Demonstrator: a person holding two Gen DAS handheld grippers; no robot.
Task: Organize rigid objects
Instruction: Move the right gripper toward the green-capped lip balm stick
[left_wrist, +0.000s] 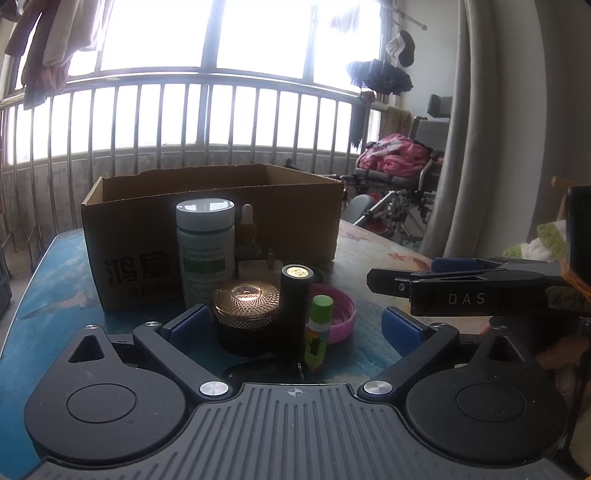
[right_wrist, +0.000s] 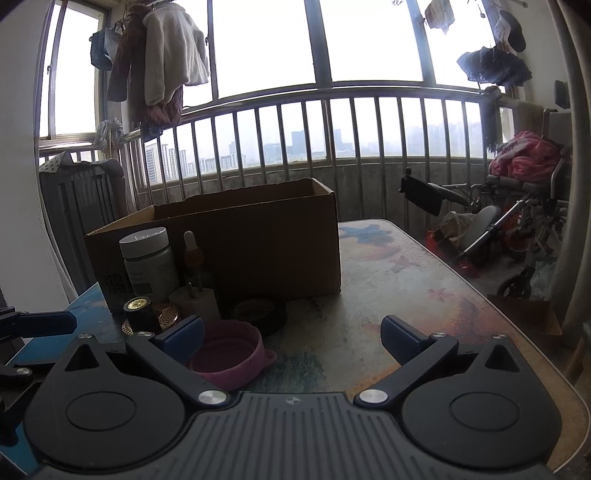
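My left tongs (left_wrist: 295, 321) and right tongs (right_wrist: 291, 334) both gaped, released. Between the left fingers stood the gold-lidded jar (left_wrist: 245, 314), black tube (left_wrist: 295, 299) and green stick (left_wrist: 319, 332), hiding the pink lid (left_wrist: 341, 317); the box (left_wrist: 210, 229) interior stayed unseen.

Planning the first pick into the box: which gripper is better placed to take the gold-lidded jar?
Left. Its open fingers already flank the gold-lidded jar; the right gripper faces the pink cap and bare table.

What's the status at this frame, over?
Left tool open, right tool open, both empty. Small items clustered before brown cardboard box. Pink plastic lid by right tool's left finger.
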